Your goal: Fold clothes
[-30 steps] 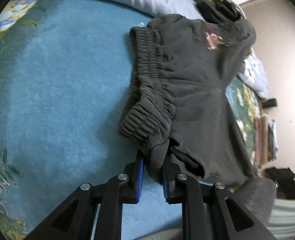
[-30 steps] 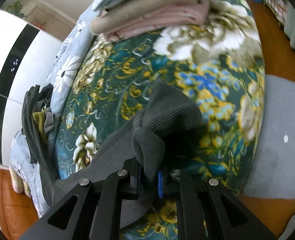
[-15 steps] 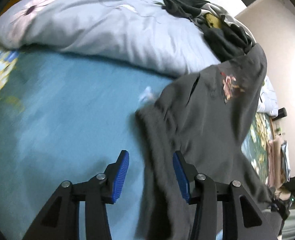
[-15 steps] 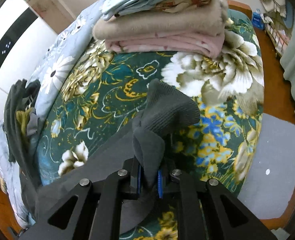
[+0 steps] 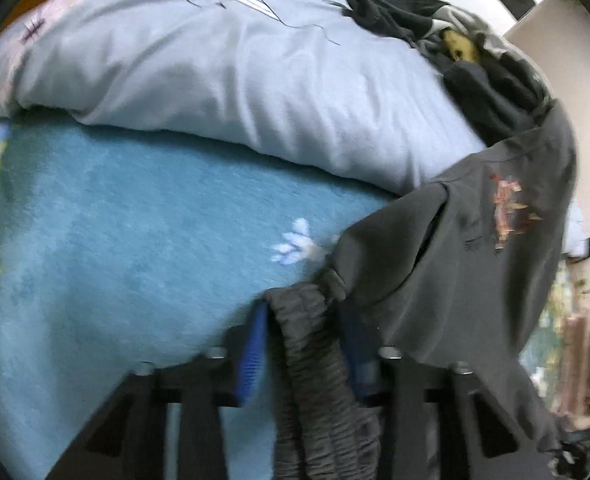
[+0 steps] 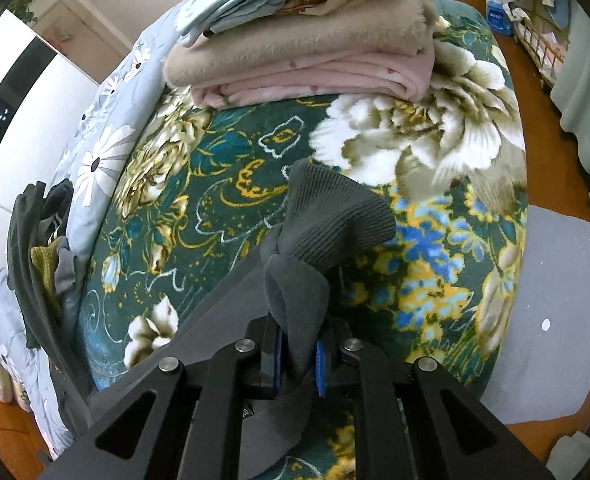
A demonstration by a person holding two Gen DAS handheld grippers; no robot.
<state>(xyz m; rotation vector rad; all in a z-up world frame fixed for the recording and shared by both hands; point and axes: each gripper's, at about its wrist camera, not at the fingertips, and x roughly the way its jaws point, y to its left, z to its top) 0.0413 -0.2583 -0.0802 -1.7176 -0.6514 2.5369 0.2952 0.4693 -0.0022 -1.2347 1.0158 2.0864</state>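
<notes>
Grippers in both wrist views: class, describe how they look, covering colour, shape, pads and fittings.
Both are matte black. The right gripper has two angular fingers with triangular cut-outs, round silver bolts at the joints, and ridged blue pads on the inner faces. The left gripper, blurred, shows the same black fingers, silver bolts and blue pads. No cables, markings or sleeves show.

The dark grey trousers (image 5: 467, 264) are seen to be of matt, soft knit cloth, gathered at the elastic waistband (image 5: 315, 360) and ribbed at the cuff (image 6: 335, 216). The blue blanket (image 5: 135, 240), at nine o'clock in the left wrist view, is of fuzzy plush; the pale duvet (image 5: 235, 60) at twelve o'clock is of smooth woven cloth. The right gripper (image 6: 298, 354) is made of matt black plastic with bright metal screws and ridged blue pads (image 6: 319, 364). The floor (image 6: 535, 92) at two o'clock is of glossy wood.
</notes>
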